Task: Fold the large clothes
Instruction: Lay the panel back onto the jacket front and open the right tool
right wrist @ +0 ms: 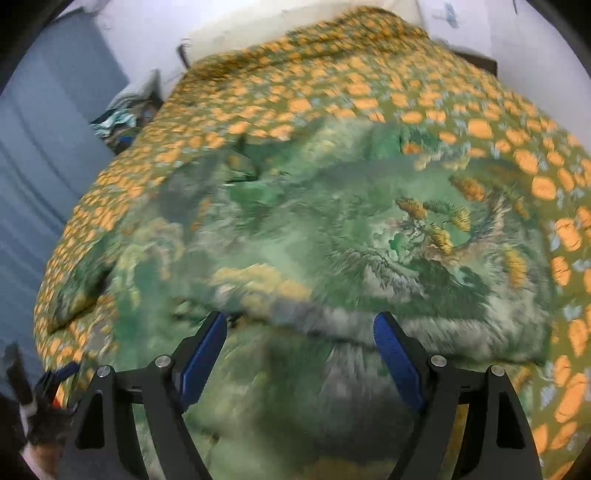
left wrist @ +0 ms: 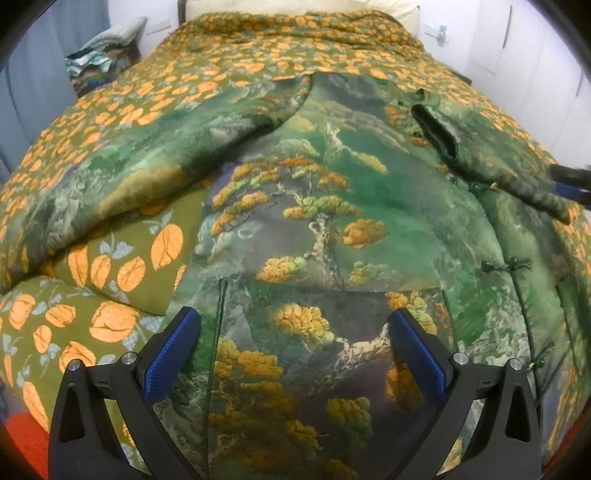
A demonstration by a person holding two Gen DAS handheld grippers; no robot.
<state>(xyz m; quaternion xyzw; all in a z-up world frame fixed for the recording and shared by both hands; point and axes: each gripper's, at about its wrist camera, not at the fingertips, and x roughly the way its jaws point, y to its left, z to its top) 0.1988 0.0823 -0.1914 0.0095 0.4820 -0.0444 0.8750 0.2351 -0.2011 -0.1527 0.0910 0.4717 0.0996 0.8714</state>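
The padded pine-print jacket (left wrist: 332, 206) on the orange-leaf bedspread (left wrist: 110, 317) looks soft, bulky and fairly heavy, so grip a hem or sleeve edge; the left gripper (left wrist: 295, 354) and right gripper (right wrist: 301, 350) both hover spread wide, holding nothing.

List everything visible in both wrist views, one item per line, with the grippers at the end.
Garment: one, green with a printed pine-tree landscape, spread flat on the bed; its sleeve extends toward the left in the left wrist view.
Bedspread: one, olive with orange flowers, covering the bed under the garment.
Pillow: one, cream, at the head of the bed.
Clothes pile: one heap, mixed white, green and blue, beside the bed at far left.
Curtain: one, blue-grey, along the left side.
Left gripper: black with blue pads, jaws wide apart, over the garment's lower part.
Right gripper: black with blue pads, jaws wide apart, over the garment; view blurred.
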